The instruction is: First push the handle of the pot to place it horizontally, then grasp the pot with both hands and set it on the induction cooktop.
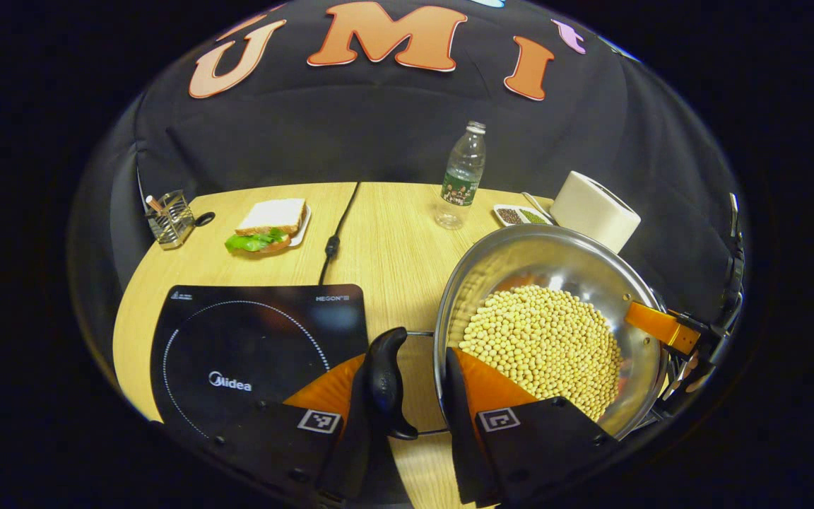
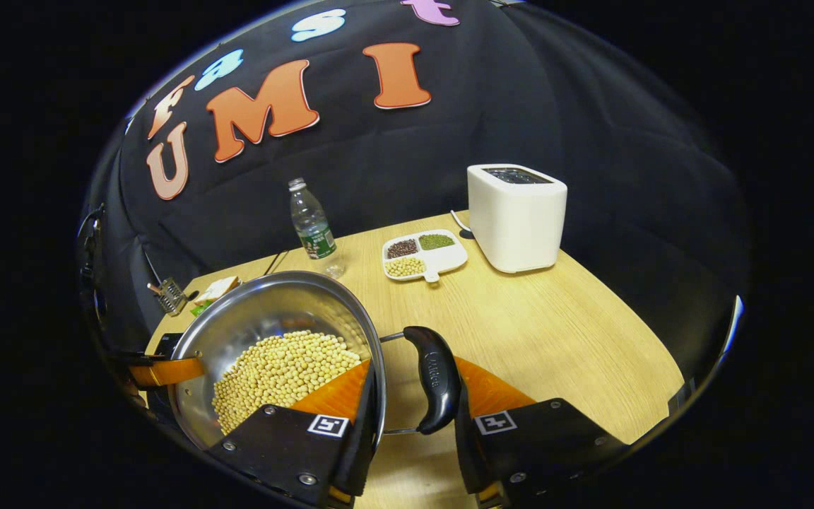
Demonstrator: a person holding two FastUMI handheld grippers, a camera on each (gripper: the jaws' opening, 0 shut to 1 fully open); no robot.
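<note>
Though contact unclear, pot (image 1: 548,311) w/ handle (image 1: 386,382) btwn left hand-held gripper (image 1: 417,396) fingers.

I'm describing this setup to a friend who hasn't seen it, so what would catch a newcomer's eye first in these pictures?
First, the steel pot heaped with pale soybeans, low and centre-right in the left gripper view, with the left gripper and right gripper each straddling one of its black side handles. Next, the black induction cooktop beside the pot on the wooden table. Farther back stand a white toaster, a water bottle and a sandwich.
</note>
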